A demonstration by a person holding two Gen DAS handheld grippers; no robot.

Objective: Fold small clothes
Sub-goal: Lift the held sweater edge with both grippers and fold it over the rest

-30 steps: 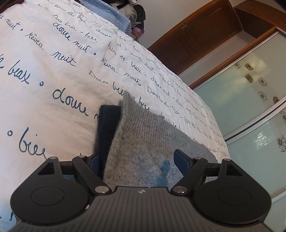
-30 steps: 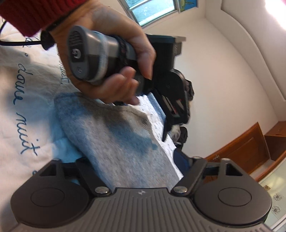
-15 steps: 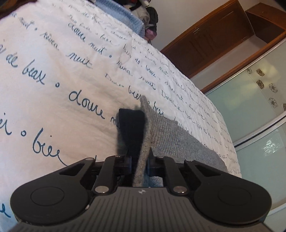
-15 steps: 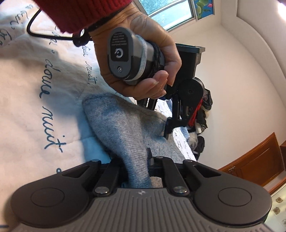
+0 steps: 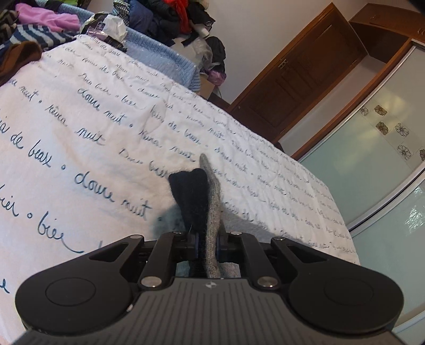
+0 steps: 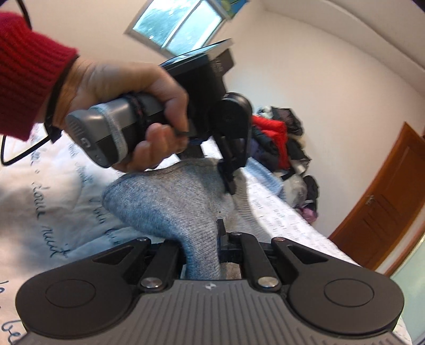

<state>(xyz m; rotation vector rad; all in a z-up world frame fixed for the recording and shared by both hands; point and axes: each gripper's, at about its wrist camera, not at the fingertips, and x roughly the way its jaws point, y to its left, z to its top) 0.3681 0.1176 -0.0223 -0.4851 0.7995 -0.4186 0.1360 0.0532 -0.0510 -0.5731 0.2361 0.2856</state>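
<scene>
A small grey knit garment [image 6: 170,204] with a dark navy band [image 5: 191,196] hangs lifted off the white bedspread [image 5: 79,127] printed with blue handwriting. My left gripper [image 5: 206,244] is shut on one edge of it, grey and navy cloth squeezed between the pads. My right gripper [image 6: 209,246] is shut on the opposite edge. In the right wrist view the other hand-held gripper [image 6: 228,183], held by a hand [image 6: 127,90] in a red sleeve, pinches the far edge of the grey cloth, which sags between the two grips.
A pile of mixed clothes [image 5: 170,18] and a light blue knit blanket [image 5: 159,58] lie at the bed's far end. Beyond the bed's right edge stand a wooden door [image 5: 300,77] and frosted sliding panels [image 5: 372,148]. A black cable [image 6: 16,154] trails from the hand.
Both grippers went from open around the garment's edges to shut on them. Both have since risen, lifting the garment off the bedspread, and the right gripper has rolled.
</scene>
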